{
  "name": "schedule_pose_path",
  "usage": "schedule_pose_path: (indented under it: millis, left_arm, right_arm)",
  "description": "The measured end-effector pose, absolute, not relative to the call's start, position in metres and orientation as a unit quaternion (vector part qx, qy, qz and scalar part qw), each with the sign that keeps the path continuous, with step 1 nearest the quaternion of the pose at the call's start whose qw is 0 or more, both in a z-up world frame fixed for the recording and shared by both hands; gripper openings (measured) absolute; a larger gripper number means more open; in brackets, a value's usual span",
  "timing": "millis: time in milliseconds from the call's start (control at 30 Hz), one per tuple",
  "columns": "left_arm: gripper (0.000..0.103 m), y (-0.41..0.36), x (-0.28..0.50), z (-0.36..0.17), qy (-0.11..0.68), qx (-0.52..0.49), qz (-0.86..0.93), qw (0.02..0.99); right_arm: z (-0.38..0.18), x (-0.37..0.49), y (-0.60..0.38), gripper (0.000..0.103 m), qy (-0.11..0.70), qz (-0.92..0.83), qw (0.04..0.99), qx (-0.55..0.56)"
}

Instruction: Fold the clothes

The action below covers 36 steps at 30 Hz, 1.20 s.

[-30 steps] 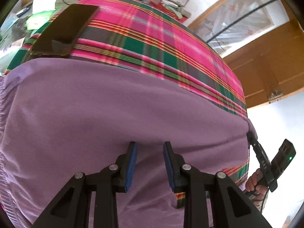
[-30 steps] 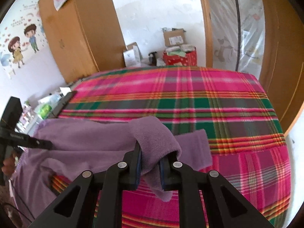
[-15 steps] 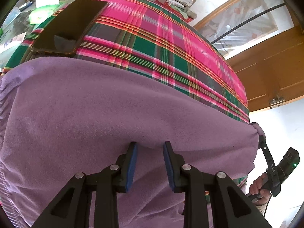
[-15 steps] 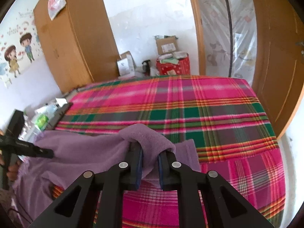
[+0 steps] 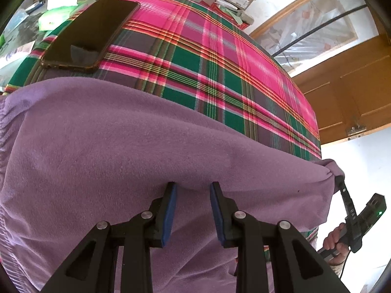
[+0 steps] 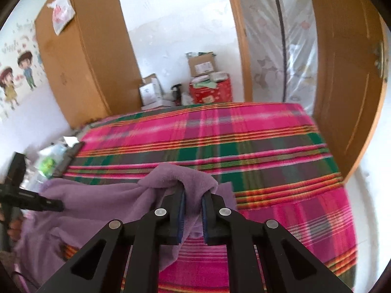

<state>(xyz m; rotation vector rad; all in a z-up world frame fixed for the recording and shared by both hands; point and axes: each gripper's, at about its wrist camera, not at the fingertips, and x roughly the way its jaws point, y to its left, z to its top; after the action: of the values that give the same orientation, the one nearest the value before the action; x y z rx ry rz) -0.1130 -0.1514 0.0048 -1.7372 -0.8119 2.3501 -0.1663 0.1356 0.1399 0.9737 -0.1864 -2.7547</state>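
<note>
Between our two grippers, the purple fleece garment (image 5: 136, 146) lies spread on the plaid bedspread (image 5: 215, 73), its long axis running across from one hand to the other. Our right gripper (image 6: 193, 206) has a bunched corner pinched between its blue pads, jaws closing tighter on it. Our left gripper (image 5: 191, 210) hangs above the near edge, jaws half apart; whether they grip cloth, we cannot tell. A phone (image 5: 90, 31) rests beyond the far hem. Likely next: we carry the right-hand corner across toward the left end.
</note>
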Motion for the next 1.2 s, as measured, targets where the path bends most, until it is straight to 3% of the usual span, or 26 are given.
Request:
schedule_pose_path:
  millis: [267,733,1200]
  left_arm:
    - [0.029,-0.154,-0.116,0.002,-0.275,-0.571,0.771,0.058]
    - [0.029,-0.160,-0.115,0.009,-0.267,-0.565,0.779,0.050]
    - [0.029,-0.164,-0.117,0.006,-0.269,-0.564,0.780,0.038]
  right_arm:
    - [0.147,-0.176,0.137,0.009,-0.010,-0.948,0.010,0.318]
    - [0.122,-0.191,0.181,0.009,-0.017,-0.931,-0.072,0.358]
    - [0.110,-0.153,0.204,0.009,-0.037,-0.922,-0.090,0.374]
